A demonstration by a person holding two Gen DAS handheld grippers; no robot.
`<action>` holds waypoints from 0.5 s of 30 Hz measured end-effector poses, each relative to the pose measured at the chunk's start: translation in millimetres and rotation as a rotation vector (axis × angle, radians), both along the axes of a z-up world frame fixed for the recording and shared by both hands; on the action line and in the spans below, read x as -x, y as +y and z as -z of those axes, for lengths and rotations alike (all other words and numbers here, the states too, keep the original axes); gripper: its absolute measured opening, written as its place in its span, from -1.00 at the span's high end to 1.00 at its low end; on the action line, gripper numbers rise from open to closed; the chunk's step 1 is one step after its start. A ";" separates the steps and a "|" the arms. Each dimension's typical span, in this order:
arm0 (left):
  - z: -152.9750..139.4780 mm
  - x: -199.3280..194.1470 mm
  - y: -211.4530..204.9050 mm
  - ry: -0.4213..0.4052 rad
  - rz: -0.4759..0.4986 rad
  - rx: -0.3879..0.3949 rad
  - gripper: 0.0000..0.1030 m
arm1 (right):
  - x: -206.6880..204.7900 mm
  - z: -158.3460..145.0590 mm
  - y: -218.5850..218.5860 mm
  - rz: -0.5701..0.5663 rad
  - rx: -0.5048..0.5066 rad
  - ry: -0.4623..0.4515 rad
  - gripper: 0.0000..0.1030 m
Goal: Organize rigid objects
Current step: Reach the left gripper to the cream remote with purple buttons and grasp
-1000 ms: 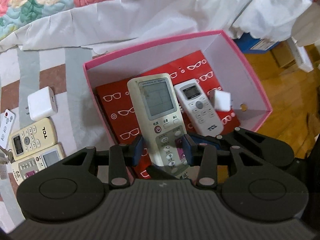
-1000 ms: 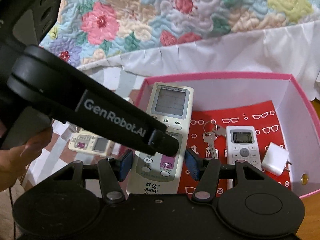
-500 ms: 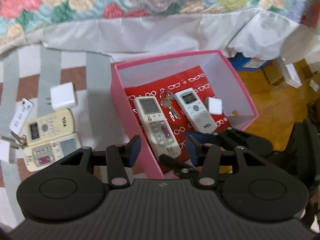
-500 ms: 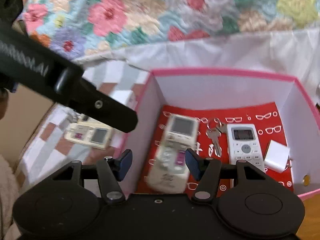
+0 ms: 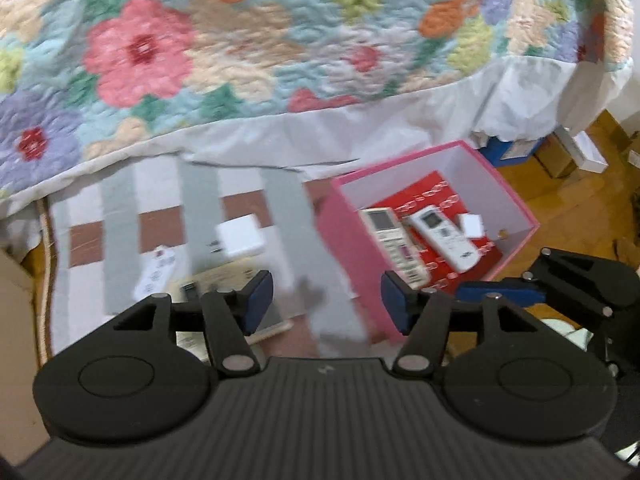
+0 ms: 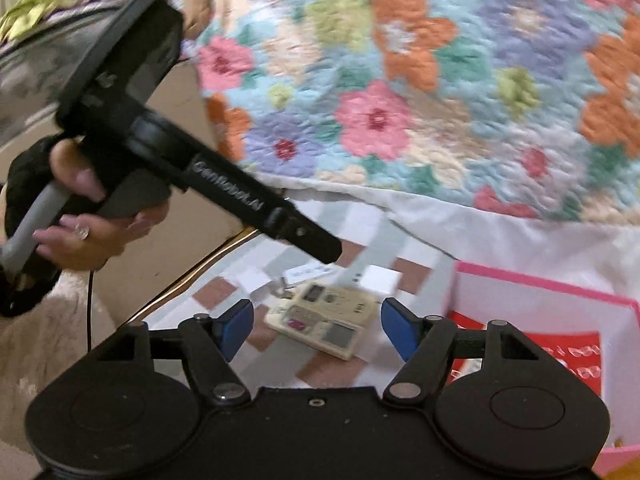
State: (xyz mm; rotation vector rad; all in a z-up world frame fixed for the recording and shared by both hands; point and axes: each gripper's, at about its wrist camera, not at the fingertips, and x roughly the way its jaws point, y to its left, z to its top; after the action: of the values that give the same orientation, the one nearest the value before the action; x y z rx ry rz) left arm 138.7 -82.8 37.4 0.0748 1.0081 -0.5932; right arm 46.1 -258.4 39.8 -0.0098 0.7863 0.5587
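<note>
two remotes: lie side by side on the red lining inside the pink box point(image 5: 352, 240); long cream remote point(image 5: 394, 240) at left, white remote point(image 5: 446, 238) at right, a small white charger point(image 5: 472, 226) beside it
left gripper point(image 5: 326, 300): jaws opening, nothing between them
right gripper point(image 6: 316, 326): jaws opening, empty
mat: two beige remotes point(image 6: 324, 318) lie touching on the checked mat point(image 5: 120, 216); white adapter point(image 6: 380, 280) and tags nearby
in the way: left gripper's black arm crosses the right view
behind: floral quilt point(image 5: 280, 40)
</note>
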 end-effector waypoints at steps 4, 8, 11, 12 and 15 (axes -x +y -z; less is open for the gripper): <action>23.4 -6.2 33.6 0.037 -0.035 0.013 -0.22 | -10.9 24.5 27.8 -0.004 0.012 0.047 -0.52; 63.5 -15.2 57.8 0.095 -0.086 0.009 -0.25 | -27.3 64.7 47.5 0.005 0.039 0.113 -0.52; 97.2 -24.3 72.2 0.147 -0.132 -0.008 -0.25 | -39.0 94.1 58.2 0.058 0.107 0.107 -0.53; 107.0 -26.6 74.5 0.168 -0.149 -0.018 -0.25 | -43.7 104.5 59.8 0.070 0.117 0.102 -0.53; 134.5 -33.9 83.9 0.221 -0.201 -0.008 -0.25 | -56.3 128.4 62.3 0.080 0.138 0.122 -0.53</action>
State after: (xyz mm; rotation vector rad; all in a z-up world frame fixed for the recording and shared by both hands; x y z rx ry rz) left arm 172.6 1.1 -97.2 -0.0869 1.2160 -0.4190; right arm 102.3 -196.0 -88.5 -0.0716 0.9394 0.4317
